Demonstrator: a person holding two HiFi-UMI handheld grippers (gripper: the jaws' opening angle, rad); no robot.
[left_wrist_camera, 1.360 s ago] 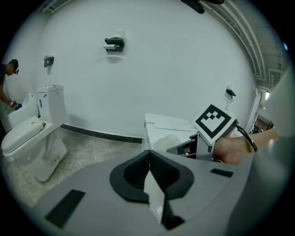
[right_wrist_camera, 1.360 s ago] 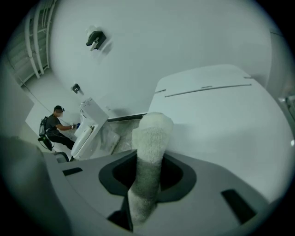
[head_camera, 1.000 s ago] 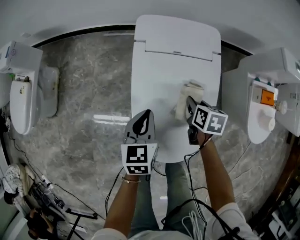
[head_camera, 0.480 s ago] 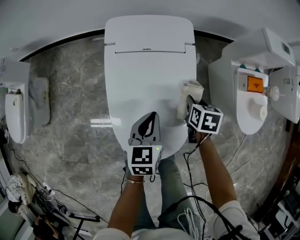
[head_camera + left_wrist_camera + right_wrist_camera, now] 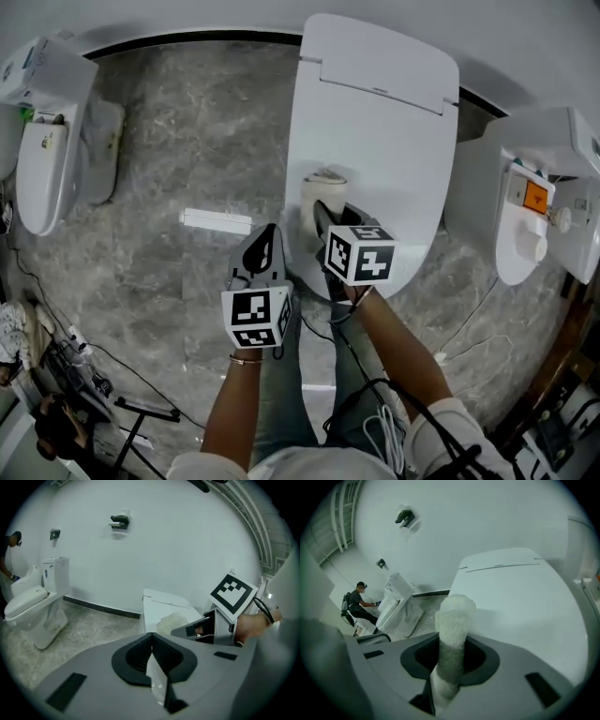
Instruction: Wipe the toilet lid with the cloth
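The white toilet lid (image 5: 375,150) lies closed in the middle of the head view. A rolled white cloth (image 5: 321,195) rests on its front left part, and my right gripper (image 5: 323,214) is shut on it. The right gripper view has the cloth (image 5: 453,634) sticking up between the jaws, with the lid (image 5: 520,597) behind. My left gripper (image 5: 263,249) hangs shut and empty just left of the lid's front edge, over the floor. In the left gripper view its jaws meet, and the cloth (image 5: 172,622) and the right gripper (image 5: 213,625) show ahead.
A second toilet (image 5: 42,141) stands at the left and another white fixture (image 5: 534,216) at the right. Grey marble floor (image 5: 187,141) lies between. A person (image 5: 356,606) crouches by the far toilet. Cables (image 5: 450,337) trail on the floor at the lower right.
My right gripper has slid the cloth from the lid's right side across to its front left. The left gripper stayed shut and shifted slightly left, off the lid.
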